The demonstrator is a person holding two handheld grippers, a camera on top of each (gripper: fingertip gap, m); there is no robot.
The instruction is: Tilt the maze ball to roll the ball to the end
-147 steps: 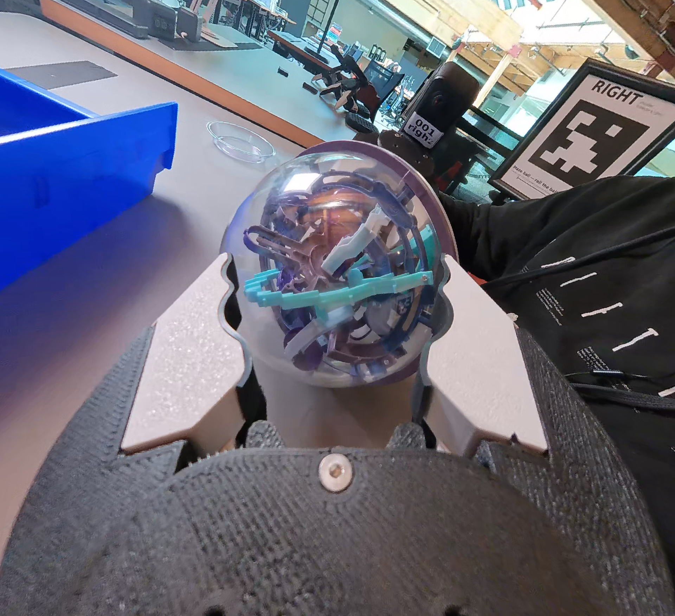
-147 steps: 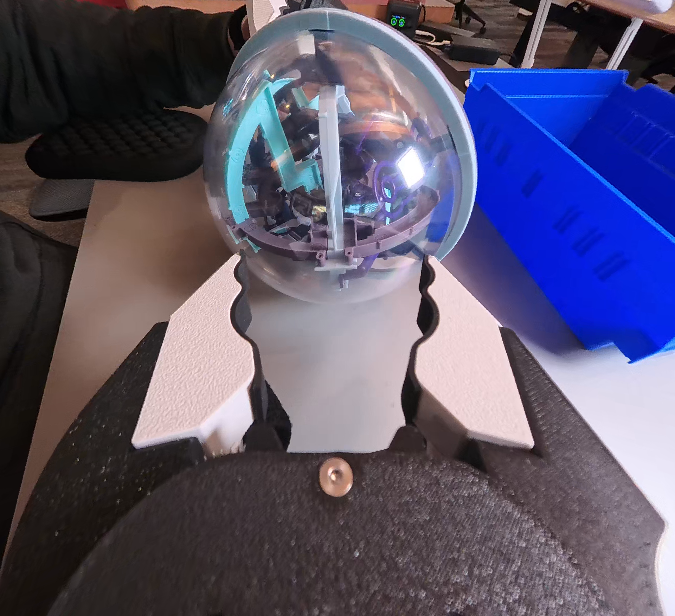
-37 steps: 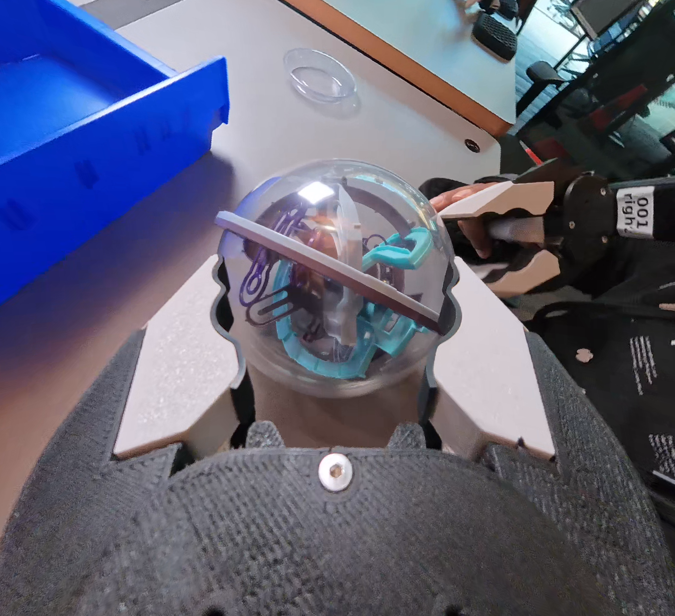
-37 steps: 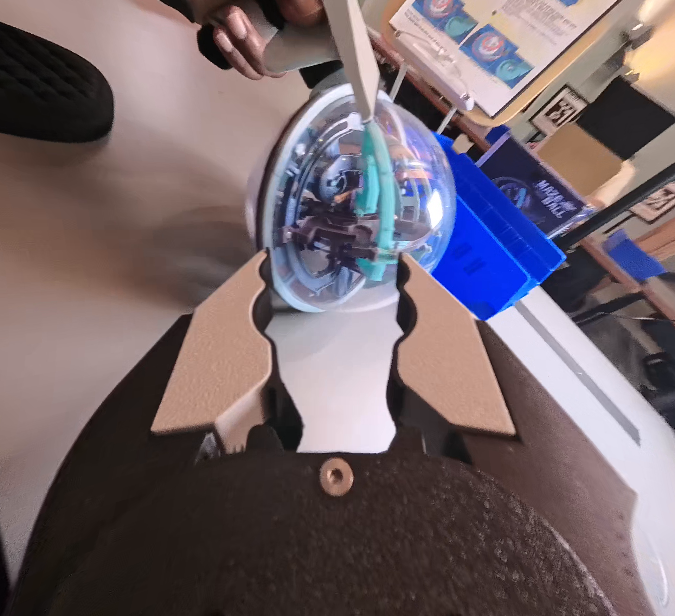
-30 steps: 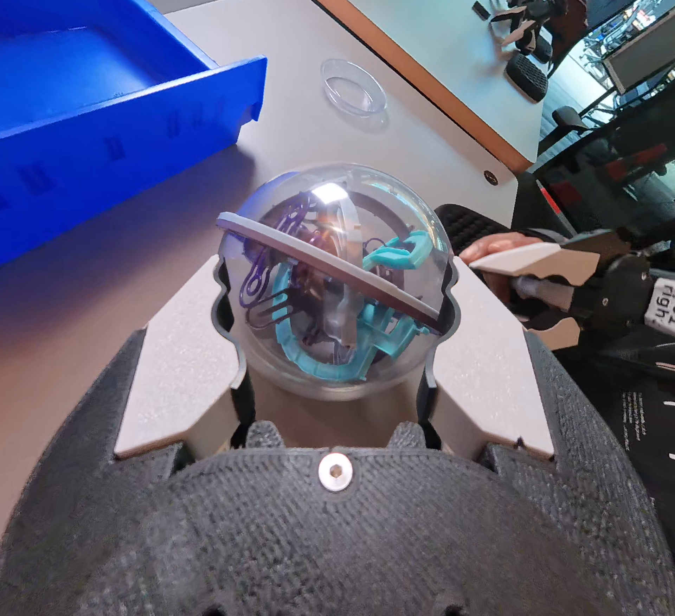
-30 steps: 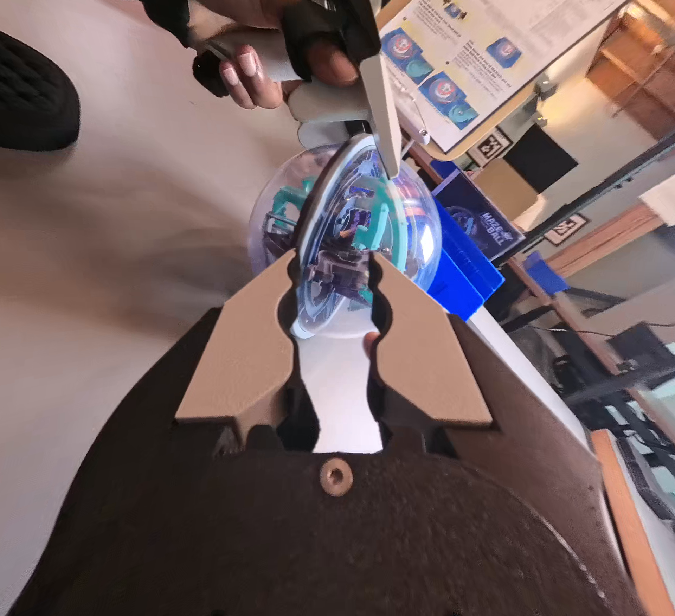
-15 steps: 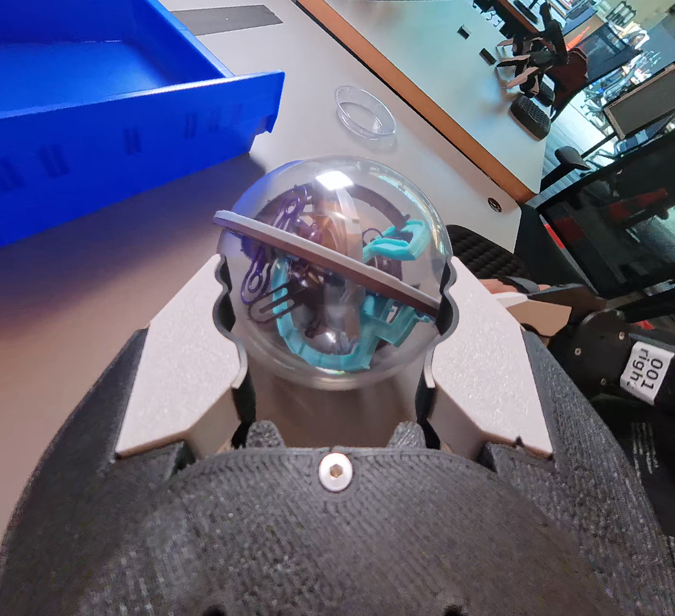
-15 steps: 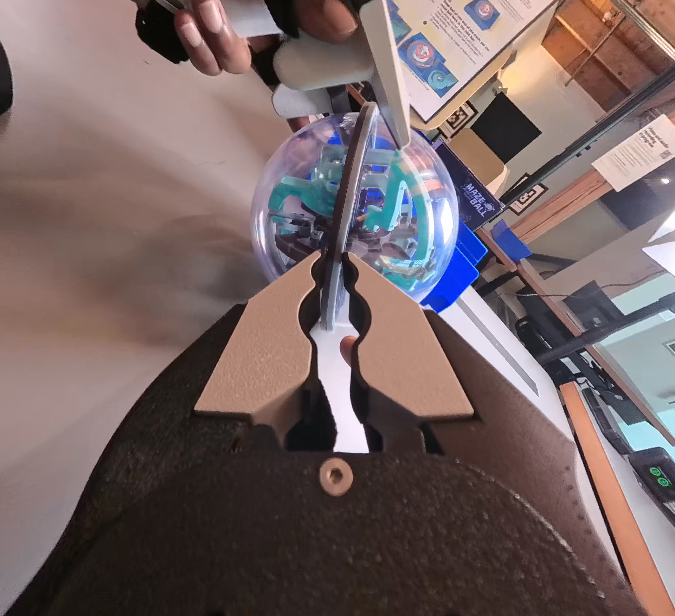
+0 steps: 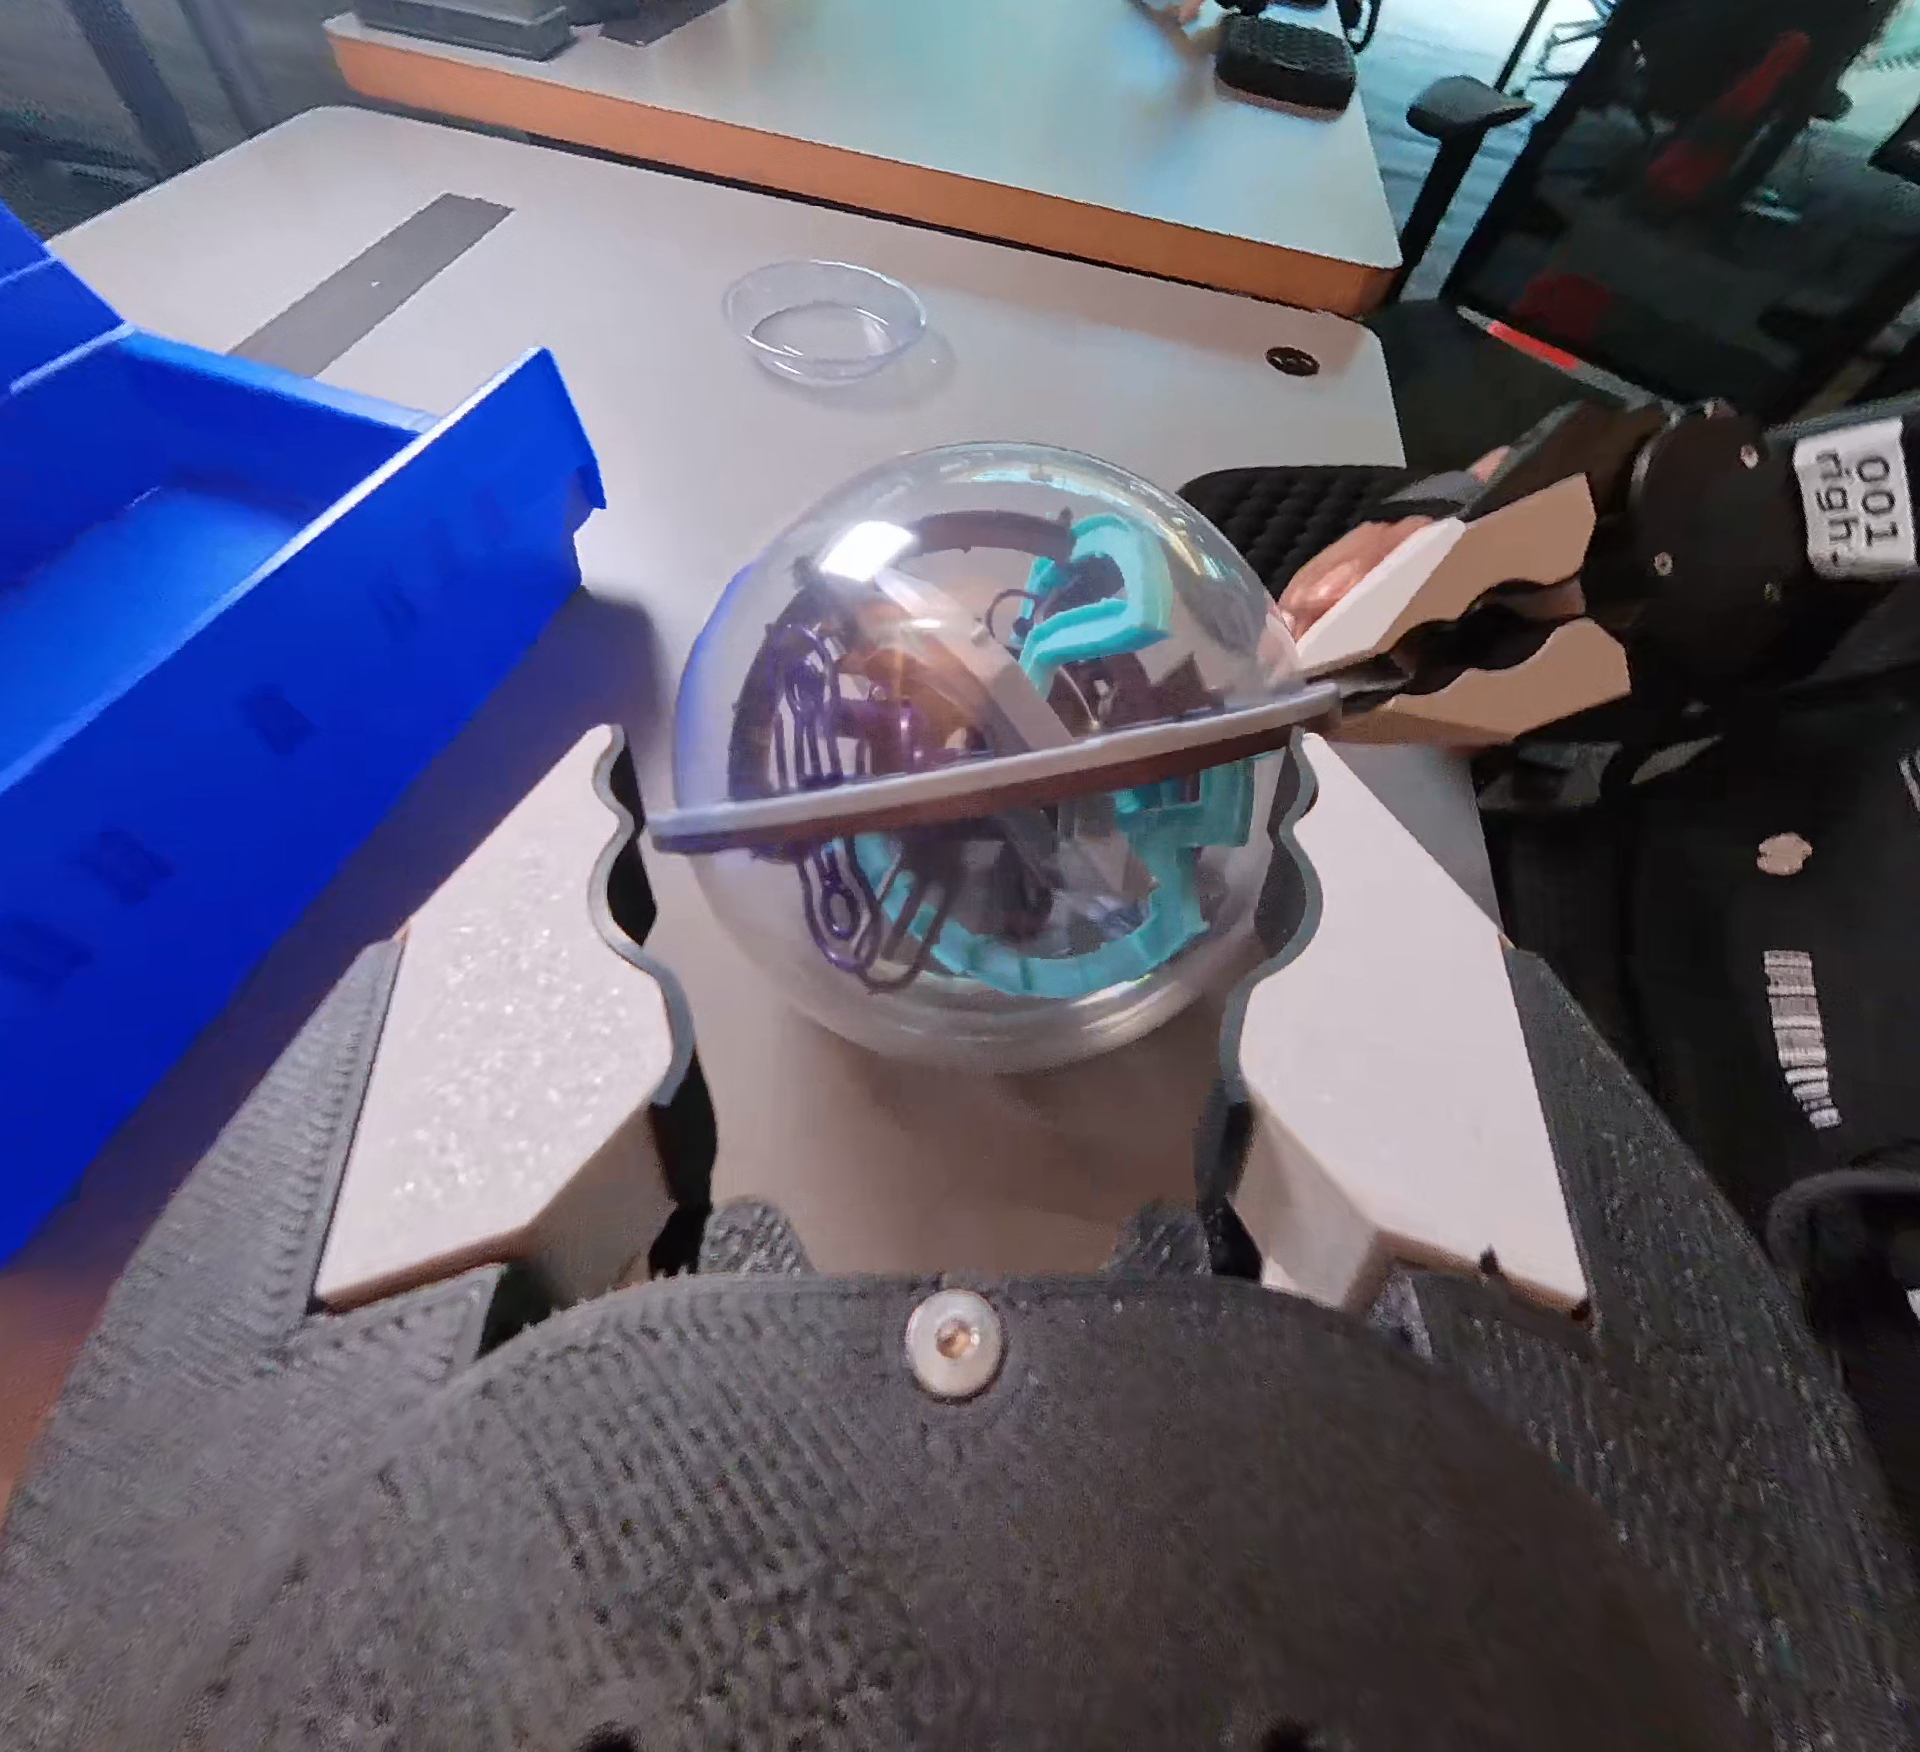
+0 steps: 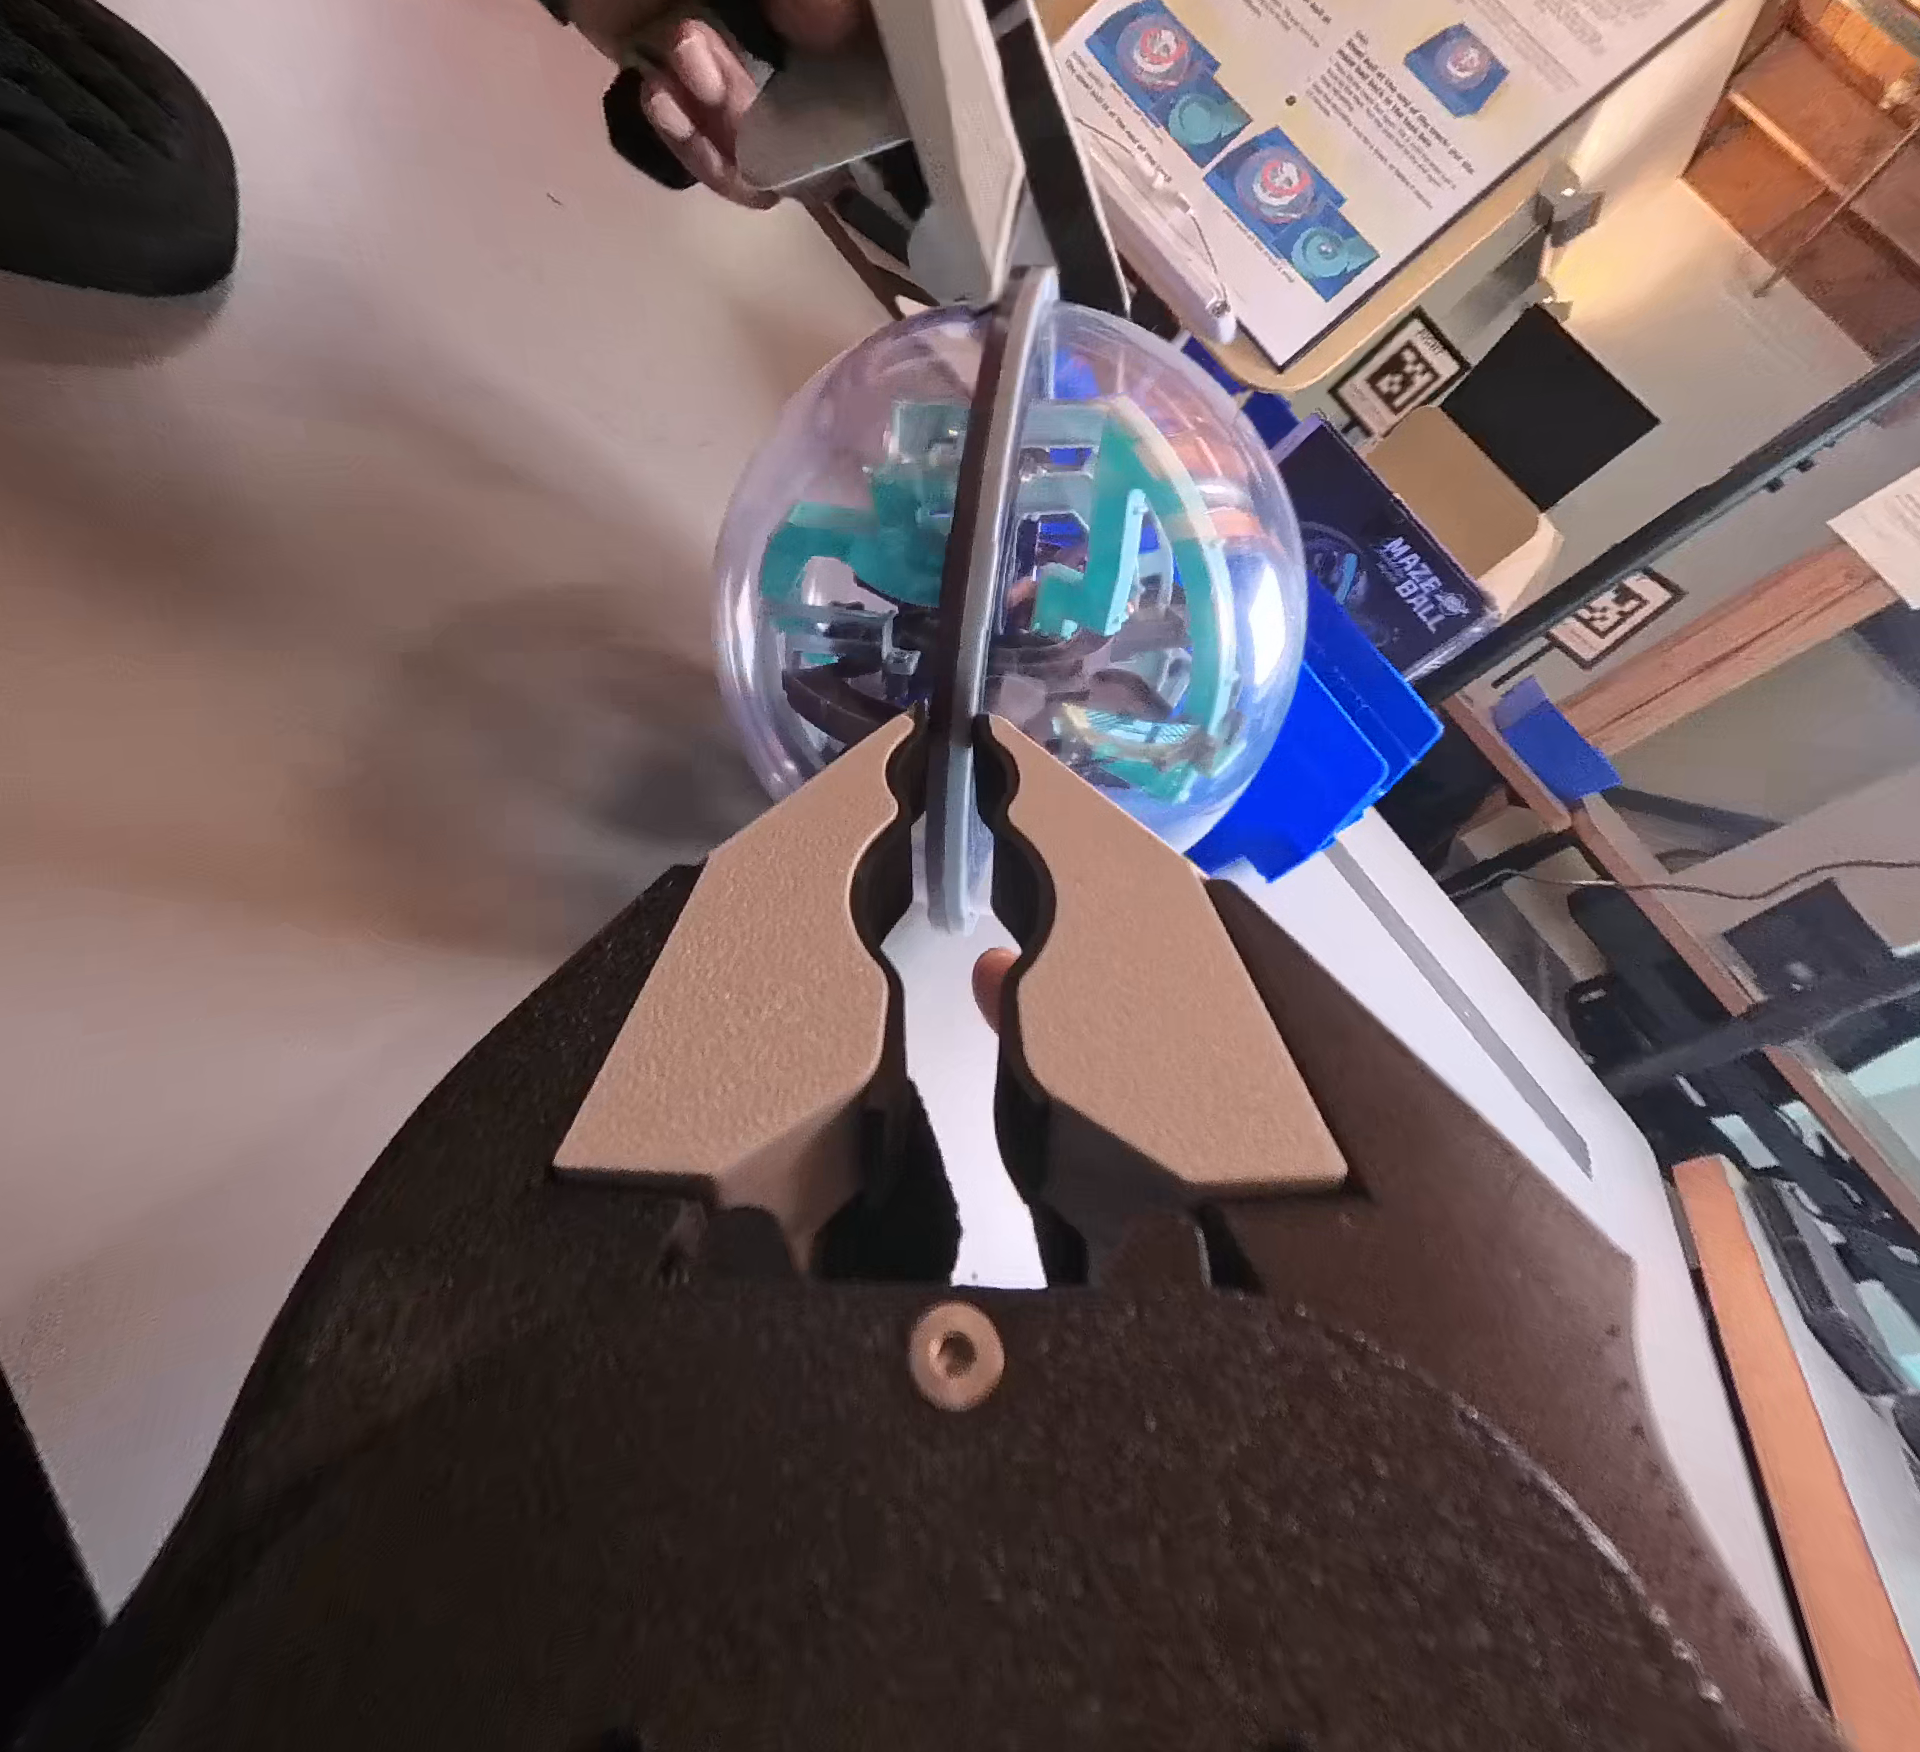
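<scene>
Pinching the grey rim [image 10: 961,746] of the maze ball [image 9: 977,757] with my right gripper [image 10: 948,736], jaws nearly closed on that thin band at the near side. My left gripper [image 9: 951,829] cradles the clear sphere from the other side: its fingers [image 9: 520,1006] stand wide, and I cannot tell for sure whether they press the shell or only bracket it. The maze ball hangs just above the grey table [image 9: 1039,331], near the blue bin [image 9: 208,622] on the left, with a clear dish [image 9: 826,320] farther off. Its rim lies close to level in the left wrist view. I judge this is mid-tilt, two-handed. The little ball inside I cannot pick out among the teal and purple tracks, so the next move calls for slow, small rolls of both wrists together, and no slip at the rim.
</scene>
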